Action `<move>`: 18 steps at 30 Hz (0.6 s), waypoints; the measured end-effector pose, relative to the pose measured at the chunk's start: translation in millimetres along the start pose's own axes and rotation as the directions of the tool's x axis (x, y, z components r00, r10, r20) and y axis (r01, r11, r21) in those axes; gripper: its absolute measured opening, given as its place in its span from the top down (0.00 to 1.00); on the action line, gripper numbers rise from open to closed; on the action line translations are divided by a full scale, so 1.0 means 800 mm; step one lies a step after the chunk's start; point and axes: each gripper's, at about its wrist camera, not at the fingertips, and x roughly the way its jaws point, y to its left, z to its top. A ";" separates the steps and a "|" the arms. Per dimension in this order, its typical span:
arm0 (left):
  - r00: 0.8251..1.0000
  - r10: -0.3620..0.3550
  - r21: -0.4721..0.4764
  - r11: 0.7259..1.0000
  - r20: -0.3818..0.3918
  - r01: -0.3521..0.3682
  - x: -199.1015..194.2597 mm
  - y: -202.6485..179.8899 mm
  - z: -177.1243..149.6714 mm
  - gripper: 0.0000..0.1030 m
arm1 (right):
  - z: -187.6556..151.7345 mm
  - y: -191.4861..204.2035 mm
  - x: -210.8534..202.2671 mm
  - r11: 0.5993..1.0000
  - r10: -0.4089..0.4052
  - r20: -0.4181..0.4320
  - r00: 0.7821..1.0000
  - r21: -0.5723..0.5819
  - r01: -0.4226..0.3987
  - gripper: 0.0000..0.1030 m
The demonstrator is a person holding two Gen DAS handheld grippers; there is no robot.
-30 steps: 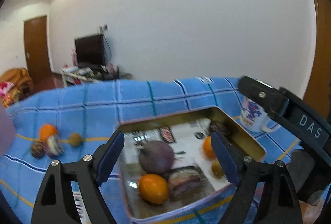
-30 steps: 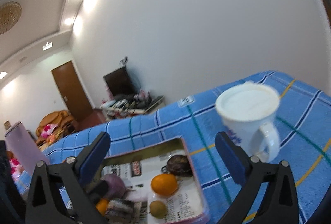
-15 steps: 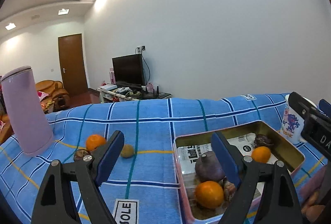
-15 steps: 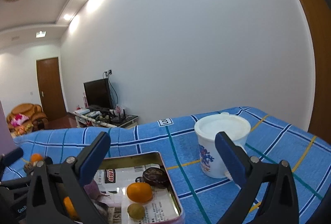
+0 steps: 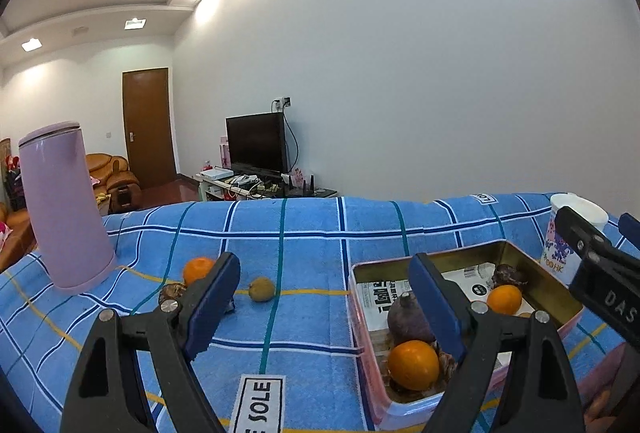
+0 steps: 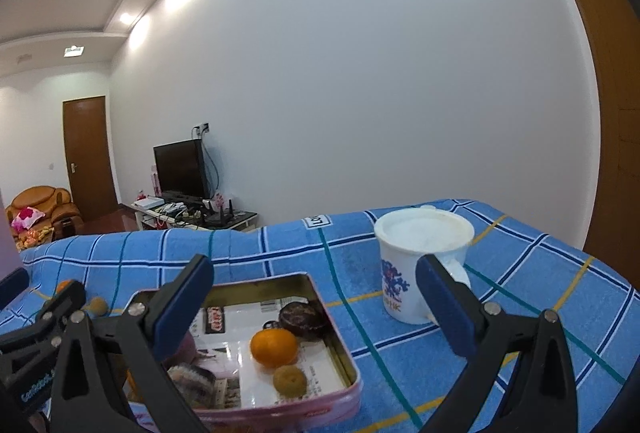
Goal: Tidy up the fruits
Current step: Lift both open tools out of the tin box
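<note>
A pink metal tin (image 5: 552, 291) lined with newspaper sits on the blue checked cloth at the right. It holds a purple fruit (image 5: 406, 317), two oranges (image 5: 413, 364) (image 5: 504, 298) and a dark fruit (image 5: 508, 275). It also shows in the right wrist view (image 6: 338, 347) with an orange (image 6: 274, 347) and a small yellow-brown fruit (image 6: 289, 379). Loose on the cloth at the left lie an orange (image 5: 197, 269), a yellow-brown fruit (image 5: 261, 288) and a dark fruit (image 5: 172, 292). My left gripper (image 5: 324, 305) is open and empty above the cloth. My right gripper (image 6: 316, 307) is open and empty above the tin.
A tall lilac flask (image 5: 62, 205) stands at the far left of the cloth. A white lidded mug (image 6: 420, 259) with a blue print stands right of the tin. The cloth's far edge drops off toward a room with a TV.
The left gripper has swung left and drawn back from over the tin, bringing the loose fruits and the flask into view. The right gripper has tilted level and stayed over the tin.
</note>
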 end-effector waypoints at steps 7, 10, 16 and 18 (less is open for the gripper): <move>1.000 0.002 0.000 1.000 -0.024 -0.002 -0.007 0.008 -0.004 0.16 | -0.007 0.010 -0.021 1.000 0.013 0.005 1.000 -0.029 -0.013 0.00; 1.000 0.006 0.002 1.000 -0.029 -0.006 -0.011 0.010 -0.005 0.16 | -0.009 0.013 -0.027 0.999 0.010 0.007 1.000 -0.032 -0.010 0.00; 0.999 -0.005 0.022 1.000 -0.047 0.006 -0.020 0.015 -0.010 0.16 | -0.012 0.019 -0.035 1.000 0.005 -0.016 1.000 -0.028 -0.006 0.00; 0.998 -0.018 0.040 0.999 -0.060 0.020 -0.023 0.017 -0.012 0.16 | -0.014 0.022 -0.037 1.000 0.005 -0.028 1.000 -0.024 -0.006 0.00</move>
